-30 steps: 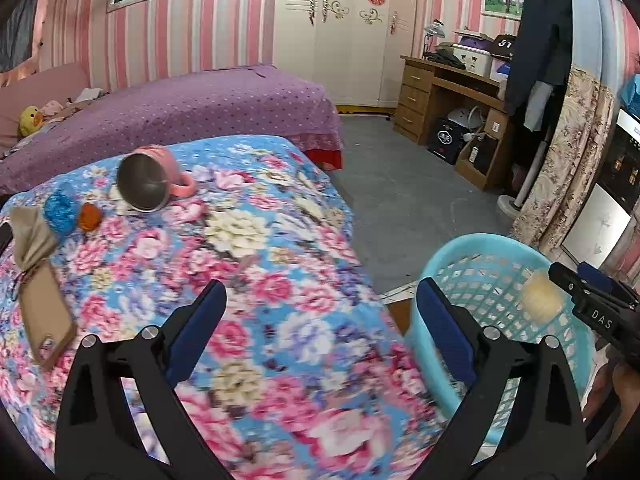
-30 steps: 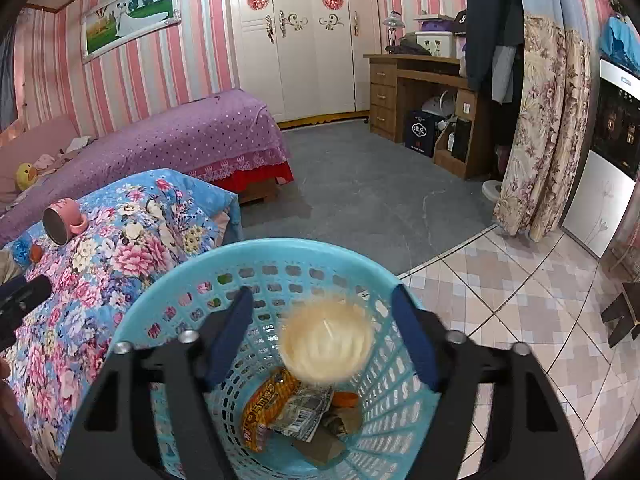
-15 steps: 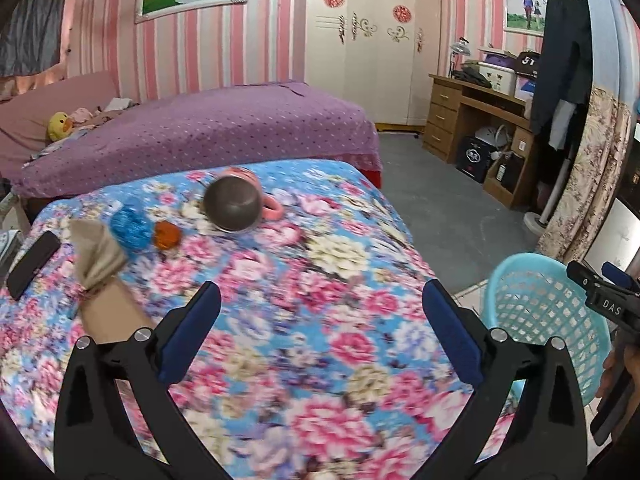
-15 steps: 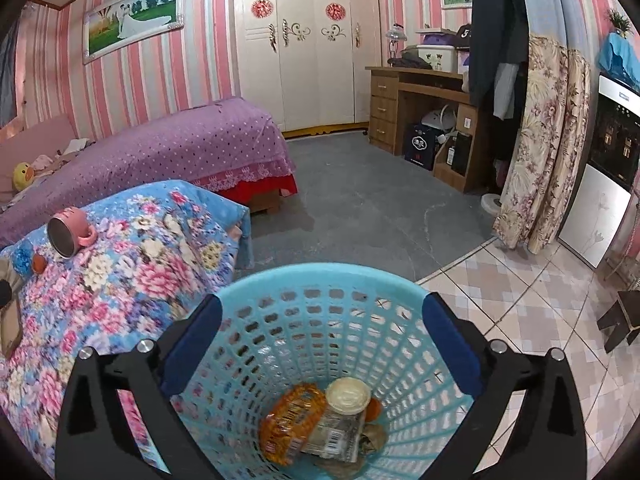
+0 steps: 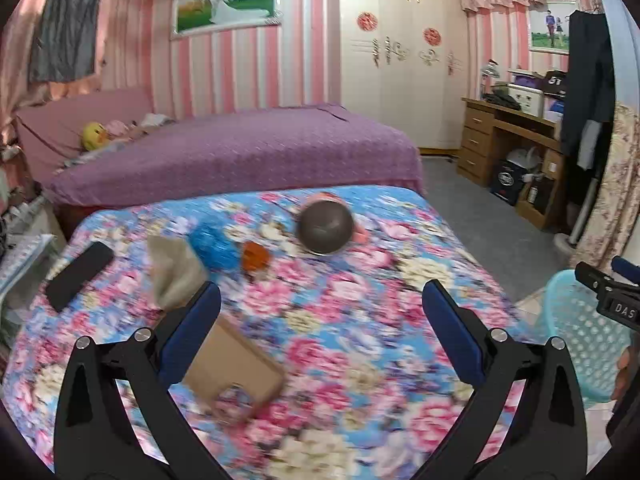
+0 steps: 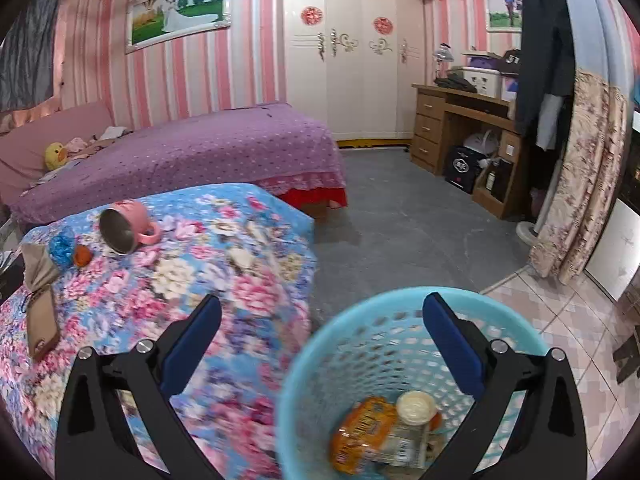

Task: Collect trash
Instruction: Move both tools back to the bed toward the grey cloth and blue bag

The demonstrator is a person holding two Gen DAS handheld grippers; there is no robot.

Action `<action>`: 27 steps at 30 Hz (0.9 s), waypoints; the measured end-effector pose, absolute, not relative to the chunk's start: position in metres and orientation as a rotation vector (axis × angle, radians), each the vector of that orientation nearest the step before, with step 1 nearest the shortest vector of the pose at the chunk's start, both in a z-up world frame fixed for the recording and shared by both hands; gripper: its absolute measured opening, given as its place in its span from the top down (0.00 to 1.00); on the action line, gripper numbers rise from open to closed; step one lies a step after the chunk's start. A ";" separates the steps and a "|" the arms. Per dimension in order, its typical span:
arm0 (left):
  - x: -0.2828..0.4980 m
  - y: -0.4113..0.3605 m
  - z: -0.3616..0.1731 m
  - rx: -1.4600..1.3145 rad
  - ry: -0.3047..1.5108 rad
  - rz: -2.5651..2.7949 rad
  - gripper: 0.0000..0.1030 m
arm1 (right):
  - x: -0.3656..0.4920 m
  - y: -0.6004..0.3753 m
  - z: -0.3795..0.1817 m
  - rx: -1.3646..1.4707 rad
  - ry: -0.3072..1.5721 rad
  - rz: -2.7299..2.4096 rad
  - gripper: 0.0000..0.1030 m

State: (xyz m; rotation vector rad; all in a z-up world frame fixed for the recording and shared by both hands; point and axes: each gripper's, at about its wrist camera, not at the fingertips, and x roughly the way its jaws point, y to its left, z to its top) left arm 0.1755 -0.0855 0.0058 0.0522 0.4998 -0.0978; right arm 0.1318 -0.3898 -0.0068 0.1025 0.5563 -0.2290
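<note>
On the quilt-covered bed [image 5: 360, 320] a mug [image 5: 326, 228] lay on its side toward the far edge, with an orange scrap [image 5: 255, 255] and a crumpled wrapper [image 5: 212, 242] to its left, then a cloth pouch [image 5: 174, 272] and, farthest left, a phone [image 5: 80, 274]; a cardboard piece [image 5: 236, 364] lay nearer the camera. A second bed [image 5: 240, 156] stood behind, a wardrobe [image 5: 400, 68] and desk [image 5: 508, 152] beyond to the right. The basket [image 6: 312, 360] stood on the floor right of the quilt, holding a snack packet [image 6: 360, 432] left of a lidded cup [image 6: 416, 406].
</note>
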 end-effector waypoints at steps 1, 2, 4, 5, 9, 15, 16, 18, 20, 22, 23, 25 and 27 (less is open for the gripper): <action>0.177 -0.081 0.006 0.050 0.497 -0.089 0.05 | 0.136 -0.382 -0.008 0.106 0.558 -0.214 0.04; 0.178 -0.073 0.006 0.041 0.499 -0.084 0.05 | 0.138 -0.377 -0.009 0.109 0.561 -0.202 0.04; 0.180 -0.061 0.005 0.018 0.508 -0.083 0.05 | 0.147 -0.362 -0.012 0.110 0.571 -0.171 0.04; 0.182 -0.054 0.004 0.010 0.511 -0.079 0.05 | 0.151 -0.356 -0.013 0.107 0.576 -0.160 0.04; 0.190 -0.029 0.002 -0.007 0.523 -0.040 0.05 | 0.165 -0.329 -0.017 0.093 0.593 -0.108 0.04; 0.204 0.005 -0.006 -0.051 0.557 0.007 0.05 | 0.181 -0.298 -0.027 0.085 0.619 -0.042 0.04; 0.207 0.013 -0.010 -0.066 0.574 0.013 0.05 | 0.183 -0.295 -0.029 0.089 0.624 -0.034 0.04; 0.210 0.023 -0.016 -0.089 0.594 0.022 0.05 | 0.187 -0.285 -0.030 0.081 0.620 -0.023 0.04; 0.213 0.033 -0.021 -0.084 0.592 0.045 0.05 | 0.191 -0.275 -0.029 0.060 0.604 -0.019 0.04; 0.216 0.038 -0.023 -0.067 0.583 0.071 0.05 | 0.197 -0.266 -0.029 0.042 0.596 -0.009 0.04; 0.219 0.040 -0.025 -0.062 0.583 0.080 0.05 | 0.200 -0.262 -0.029 0.033 0.594 -0.004 0.04; 0.226 0.045 -0.028 -0.064 0.608 0.080 0.05 | 0.207 -0.256 -0.031 0.018 0.599 -0.004 0.04; 0.238 0.050 -0.033 -0.070 0.649 0.067 0.05 | 0.215 -0.251 -0.034 0.023 0.607 0.010 0.04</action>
